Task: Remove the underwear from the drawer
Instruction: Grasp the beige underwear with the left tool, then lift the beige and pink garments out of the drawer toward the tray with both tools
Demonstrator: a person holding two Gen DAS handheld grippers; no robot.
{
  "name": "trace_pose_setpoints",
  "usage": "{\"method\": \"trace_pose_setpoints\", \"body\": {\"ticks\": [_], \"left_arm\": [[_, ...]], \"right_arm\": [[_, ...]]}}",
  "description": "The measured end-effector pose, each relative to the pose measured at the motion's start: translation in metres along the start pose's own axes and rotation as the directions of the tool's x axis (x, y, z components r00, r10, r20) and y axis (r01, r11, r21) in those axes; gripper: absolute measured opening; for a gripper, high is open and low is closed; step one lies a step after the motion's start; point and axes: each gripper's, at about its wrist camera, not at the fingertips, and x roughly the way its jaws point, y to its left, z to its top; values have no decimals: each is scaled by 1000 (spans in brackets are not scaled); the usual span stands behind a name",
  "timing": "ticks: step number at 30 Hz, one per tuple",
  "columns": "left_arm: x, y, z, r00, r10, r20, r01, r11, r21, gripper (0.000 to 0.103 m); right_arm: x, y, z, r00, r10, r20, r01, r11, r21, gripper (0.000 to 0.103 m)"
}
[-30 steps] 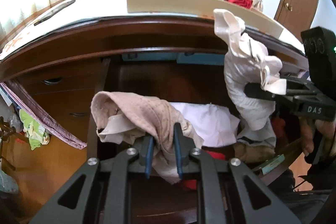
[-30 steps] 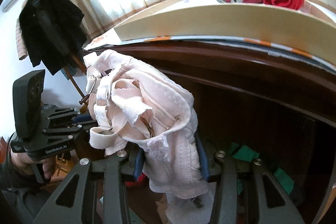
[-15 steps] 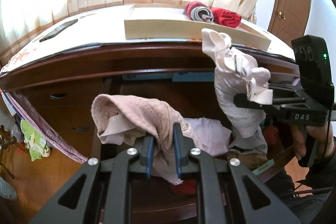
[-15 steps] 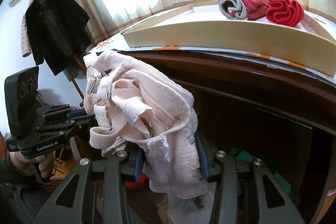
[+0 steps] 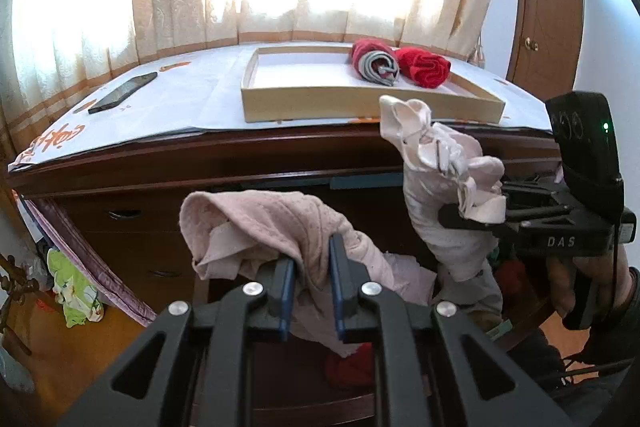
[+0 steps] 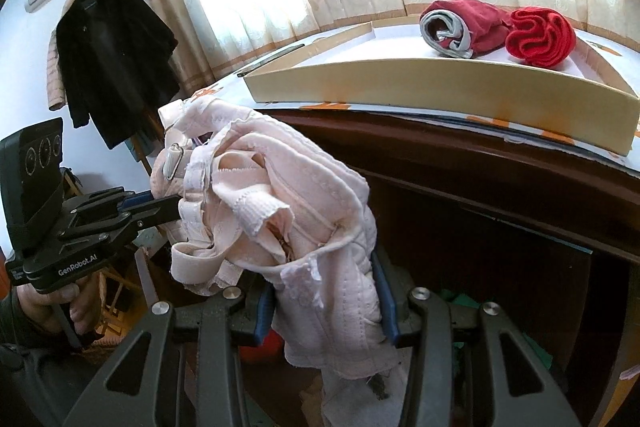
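Note:
My left gripper (image 5: 312,263) is shut on a dusty-pink underwear piece (image 5: 272,223) and holds it above the open drawer (image 5: 384,367). My right gripper (image 6: 324,287) is shut on a pale pink bra-like garment (image 6: 280,203), also lifted; it shows at the right of the left wrist view (image 5: 440,187). More clothes lie in the drawer below, mostly hidden. The left gripper shows at the left of the right wrist view (image 6: 152,203).
A shallow cardboard tray (image 5: 360,103) sits on the dresser top and holds a rolled dark red and grey garment (image 5: 374,61) and a rolled red one (image 5: 424,67). A phone (image 5: 122,91) lies on the paper-covered top at left. A black coat (image 6: 112,59) hangs at left.
Both grippers have risen with their garments, from inside the drawer opening to about the level of the dresser top. The tray's inside now shows.

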Motion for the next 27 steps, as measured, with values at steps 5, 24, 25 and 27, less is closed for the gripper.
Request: {"method": "trace_pose_setpoints", "body": {"ticks": [5,24,25,27], "left_arm": [[-5,-3,1,1000,3,26,-3,1000,11,13],[-16,-15,0,996,12,93,-17,998,54,13],[-16,-16,0,995,12,94,-17,998,55,13],[-17,-16,0,995,12,100,-17,998,56,13]], "right_arm": [[0,2,1,1000,-2,18,3,1000,-5,45],[-9,4,-3,996,1,86,1,1000,-22,45],[-11,4,-4,996,2,92,0,1000,-20,45],[-13,2,-4,994,7,105,-5,1000,-17,45]]}}
